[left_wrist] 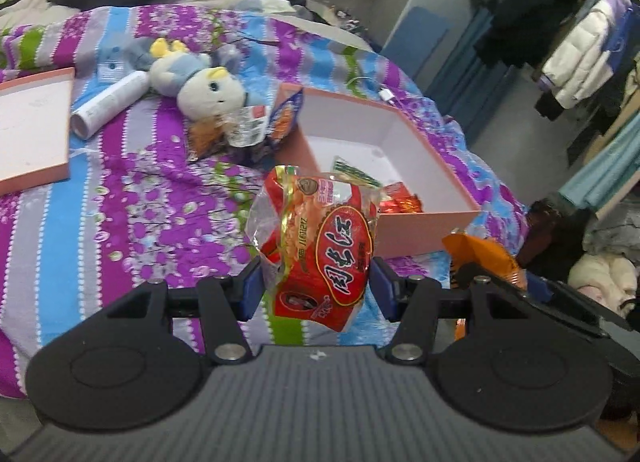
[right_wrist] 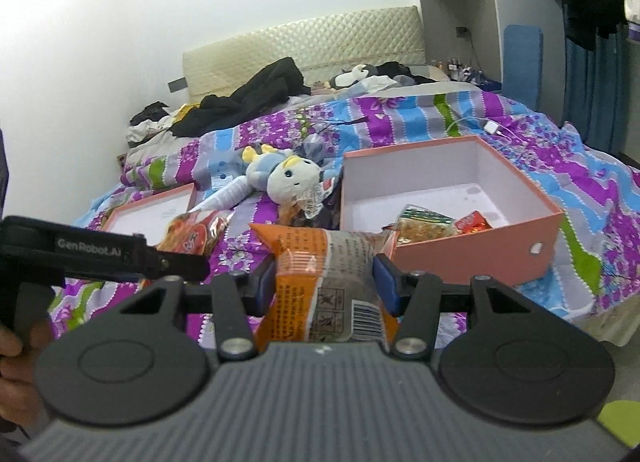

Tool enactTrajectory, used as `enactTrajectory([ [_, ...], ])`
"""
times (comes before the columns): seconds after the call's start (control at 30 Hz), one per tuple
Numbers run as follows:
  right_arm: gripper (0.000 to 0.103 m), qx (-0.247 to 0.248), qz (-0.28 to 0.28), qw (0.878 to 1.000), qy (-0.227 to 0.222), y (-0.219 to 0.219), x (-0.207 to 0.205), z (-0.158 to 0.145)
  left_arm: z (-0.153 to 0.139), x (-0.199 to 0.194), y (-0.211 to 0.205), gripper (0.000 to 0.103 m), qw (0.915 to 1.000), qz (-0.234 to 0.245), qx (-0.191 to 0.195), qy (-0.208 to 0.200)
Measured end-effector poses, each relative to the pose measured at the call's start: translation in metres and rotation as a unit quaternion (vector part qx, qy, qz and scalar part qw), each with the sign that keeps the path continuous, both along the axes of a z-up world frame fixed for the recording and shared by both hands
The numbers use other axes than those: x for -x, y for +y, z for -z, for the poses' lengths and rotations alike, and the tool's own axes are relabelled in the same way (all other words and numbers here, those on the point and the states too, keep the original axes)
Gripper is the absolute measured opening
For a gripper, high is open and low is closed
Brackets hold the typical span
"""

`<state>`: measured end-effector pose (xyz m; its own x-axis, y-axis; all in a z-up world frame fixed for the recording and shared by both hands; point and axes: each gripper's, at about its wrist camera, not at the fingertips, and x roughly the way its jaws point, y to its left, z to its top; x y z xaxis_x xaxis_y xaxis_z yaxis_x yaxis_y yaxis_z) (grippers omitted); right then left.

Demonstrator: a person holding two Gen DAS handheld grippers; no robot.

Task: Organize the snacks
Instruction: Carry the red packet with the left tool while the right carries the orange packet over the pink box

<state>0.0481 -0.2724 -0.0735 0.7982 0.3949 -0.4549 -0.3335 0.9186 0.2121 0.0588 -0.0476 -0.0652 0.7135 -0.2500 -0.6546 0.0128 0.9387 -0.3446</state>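
Only the right wrist view shows the right gripper (right_wrist: 325,282) clamped on an orange packet (right_wrist: 320,286); the left gripper (left_wrist: 316,286) pinches a red packet (left_wrist: 320,250) just beside the pink box (left_wrist: 424,234). That box holds a green packet (right_wrist: 424,220) and small red snacks (right_wrist: 474,221).

Soft, even indoor light, heavy fisheye bending at edges, slight overall blur.

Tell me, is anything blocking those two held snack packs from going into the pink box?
Nothing visible does. The red snack pack and orange snack pack are just short of the pink box's near wall, and its top is open.
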Motion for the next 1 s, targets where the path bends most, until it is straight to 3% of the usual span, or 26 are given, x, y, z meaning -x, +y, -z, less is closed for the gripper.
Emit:
enactTrajectory([
  [0.4,0.054,0.003,0.048,0.999,0.021,-0.034,-0.045,0.017,0.015,-0.072,-0.033,0.061,0.9991,0.041,0.006,0.012],
  [1.0,0.055,0.024,0.067,0.997,0.029,-0.066,-0.191,0.062,0.058,-0.25,-0.076,0.061,0.9966,0.078,-0.006,0.023],
])
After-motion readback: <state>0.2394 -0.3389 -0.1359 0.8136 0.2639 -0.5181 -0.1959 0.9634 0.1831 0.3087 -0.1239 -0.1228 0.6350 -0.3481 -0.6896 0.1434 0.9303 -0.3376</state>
